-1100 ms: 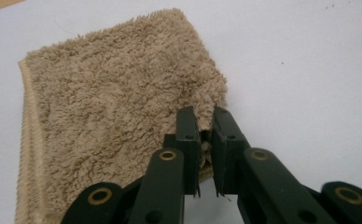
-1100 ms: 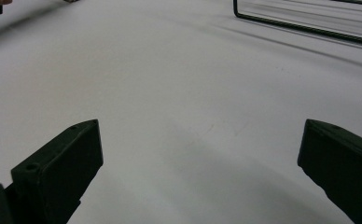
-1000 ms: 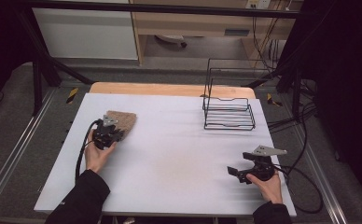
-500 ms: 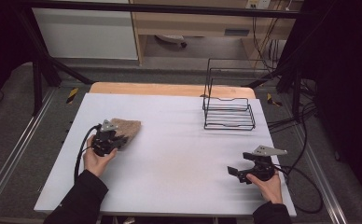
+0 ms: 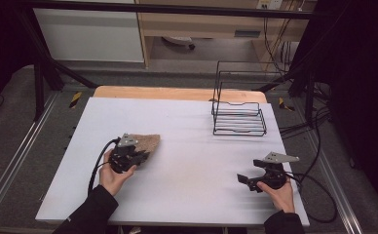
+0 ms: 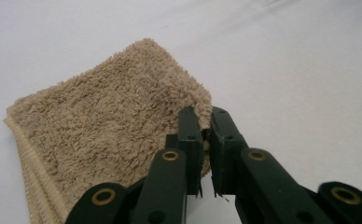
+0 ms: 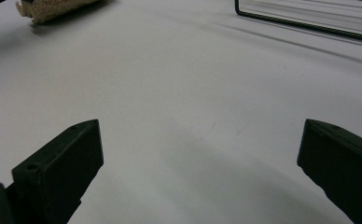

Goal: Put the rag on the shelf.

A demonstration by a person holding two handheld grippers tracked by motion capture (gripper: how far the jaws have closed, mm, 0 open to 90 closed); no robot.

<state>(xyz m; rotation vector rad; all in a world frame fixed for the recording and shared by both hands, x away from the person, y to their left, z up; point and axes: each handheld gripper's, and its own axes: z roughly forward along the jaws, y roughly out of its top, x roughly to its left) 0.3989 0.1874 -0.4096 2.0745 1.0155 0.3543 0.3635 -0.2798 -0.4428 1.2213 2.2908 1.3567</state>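
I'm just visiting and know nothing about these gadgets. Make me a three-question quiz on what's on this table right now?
1. True or false: the left gripper is shut on a corner of the tan towel.
2. How do the jaws of the right gripper stand? A) wide apart with nothing between them B) shut on the towel C) clamped on the wire rack
3. Fill in: the wire rack stands at the far ______ side of the white table, seen from the high view.

Key:
1. True
2. A
3. right
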